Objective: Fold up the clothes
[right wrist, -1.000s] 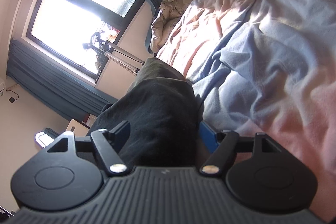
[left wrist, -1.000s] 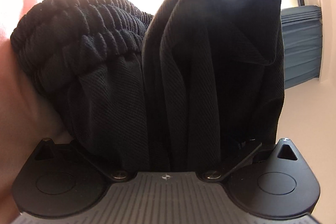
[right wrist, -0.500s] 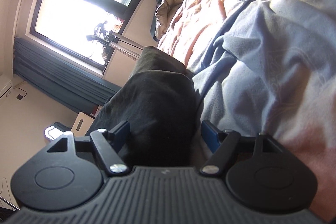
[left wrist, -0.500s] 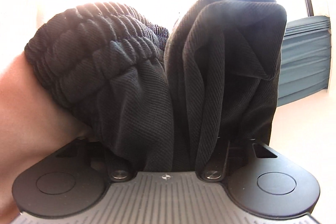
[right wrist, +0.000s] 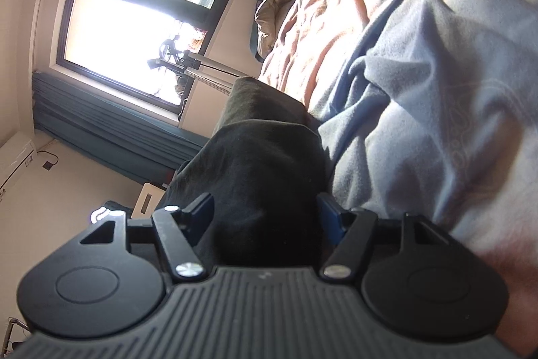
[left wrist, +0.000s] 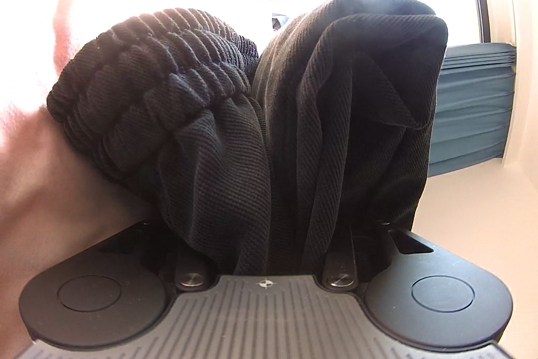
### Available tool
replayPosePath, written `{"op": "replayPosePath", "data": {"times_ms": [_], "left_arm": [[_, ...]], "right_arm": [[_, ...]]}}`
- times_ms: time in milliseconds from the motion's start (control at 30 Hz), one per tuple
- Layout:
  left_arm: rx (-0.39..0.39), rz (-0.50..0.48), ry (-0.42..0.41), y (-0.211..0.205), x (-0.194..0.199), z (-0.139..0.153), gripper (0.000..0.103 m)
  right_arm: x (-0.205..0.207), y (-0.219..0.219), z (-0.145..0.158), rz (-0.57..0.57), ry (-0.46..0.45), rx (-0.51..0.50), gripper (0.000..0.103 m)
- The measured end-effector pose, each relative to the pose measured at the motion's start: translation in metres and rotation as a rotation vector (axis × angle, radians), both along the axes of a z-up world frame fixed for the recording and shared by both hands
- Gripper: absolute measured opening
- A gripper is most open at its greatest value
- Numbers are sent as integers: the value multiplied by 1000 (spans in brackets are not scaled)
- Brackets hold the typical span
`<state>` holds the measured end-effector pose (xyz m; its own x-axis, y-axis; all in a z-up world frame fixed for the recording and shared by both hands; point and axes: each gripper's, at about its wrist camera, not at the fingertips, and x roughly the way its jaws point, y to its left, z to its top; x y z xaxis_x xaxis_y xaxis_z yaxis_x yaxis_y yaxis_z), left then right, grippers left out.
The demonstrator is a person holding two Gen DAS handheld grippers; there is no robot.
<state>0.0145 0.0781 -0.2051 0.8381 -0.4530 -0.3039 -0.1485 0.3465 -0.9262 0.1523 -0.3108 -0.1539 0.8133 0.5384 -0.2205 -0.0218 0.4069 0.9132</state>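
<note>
Currently: left gripper (left wrist: 269,224), jaws closing, clamped on bunched black trousers (left wrist: 242,123) with elastic waistband. Right gripper (right wrist: 265,214), jaws closing, blue pads pressing the same dark cloth, beside the rumpled bedsheet (right wrist: 420,73).

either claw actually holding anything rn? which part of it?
Both claws are closing on the black garment. Left claw has bunched folds just below the elastic waistband. Right claw has a folded edge; which part is unclear.
</note>
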Motion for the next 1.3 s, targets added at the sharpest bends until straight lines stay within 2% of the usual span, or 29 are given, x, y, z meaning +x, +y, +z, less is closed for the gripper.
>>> {"op": "replayPosePath", "data": {"times_ms": [67, 167, 267, 367, 467, 533, 567, 633, 733, 767, 933, 1133, 1300], "left_arm": [[7, -3, 19, -3, 0, -5, 60], [6, -13, 25, -7, 4, -14, 66], [-9, -16, 39, -8, 4, -20, 69], [-20, -12, 43, -9, 2, -24, 69], [11, -3, 37, -15, -2, -25, 68], [35, 3, 33, -18, -5, -26, 63], [47, 4, 29, -20, -7, -26, 60], [88, 9, 20, -26, -9, -26, 52], [158, 19, -9, -34, -14, -20, 41], [162, 21, -17, -35, -16, -19, 37], [177, 5, -92, -38, -37, 3, 32], [213, -48, -177, -60, -92, 50, 32], [199, -116, -213, -102, -85, 99, 32]], "right_arm": [[6, 4, 3, 16, -15, -11, 67], [16, 9, -1, 17, 10, -40, 67], [23, 11, -7, 19, 26, -31, 69], [26, 21, 2, 59, 1, -87, 76], [27, 28, 6, 61, 2, -130, 76], [27, 32, 8, 58, 1, -167, 76], [26, 34, 9, 56, 0, -186, 74], [26, 39, 12, 53, -4, -226, 50], [20, 52, 24, 28, -39, -332, 37], [17, 54, 28, 17, -50, -349, 36], [-7, 60, 64, -24, -123, -407, 31], [-45, 50, 135, -75, -218, -425, 31], [-78, 11, 192, -146, -275, -446, 31]]}}
